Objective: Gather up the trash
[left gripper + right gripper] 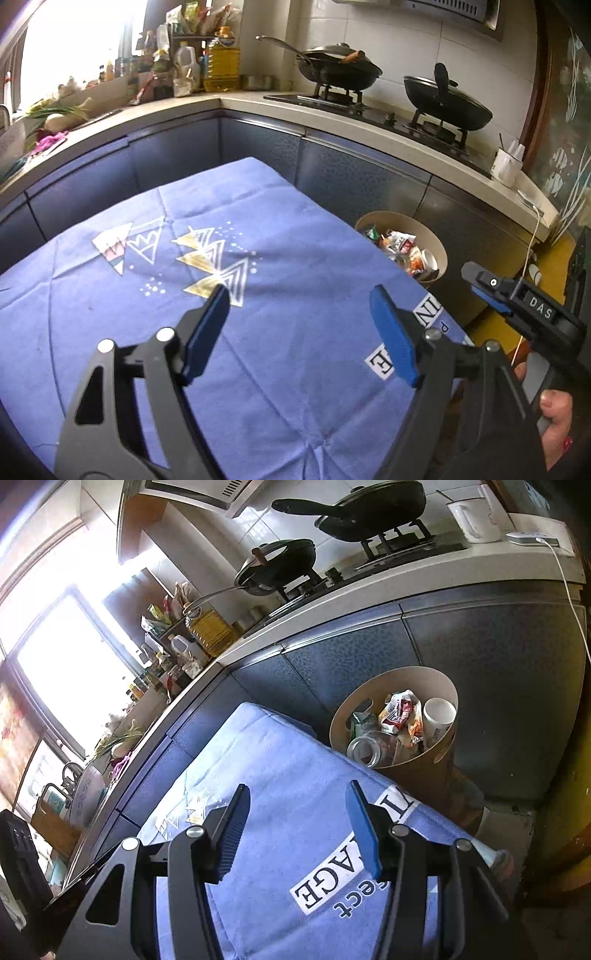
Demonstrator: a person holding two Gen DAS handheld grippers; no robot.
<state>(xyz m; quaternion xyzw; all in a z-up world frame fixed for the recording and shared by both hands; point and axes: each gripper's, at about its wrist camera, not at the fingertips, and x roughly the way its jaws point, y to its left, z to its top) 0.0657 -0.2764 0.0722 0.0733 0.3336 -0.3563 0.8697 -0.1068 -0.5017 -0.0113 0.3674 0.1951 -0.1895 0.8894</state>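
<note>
The round bin (pixel 439 686) holds wrappers, a white cup (pixel 437 716) and a jar (pixel 365 751); both grippers' jaws gape empty.

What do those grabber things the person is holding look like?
Each one is a black frame with cut-out holes and shiny silver bolts. The left gripper and the right gripper both end in two flat blue pads for jaws; one blue pad has fine ridges. From the left view, the right one also shows a small label reading DAS and a round silver screw. No sleeves are clearly visible.
</note>
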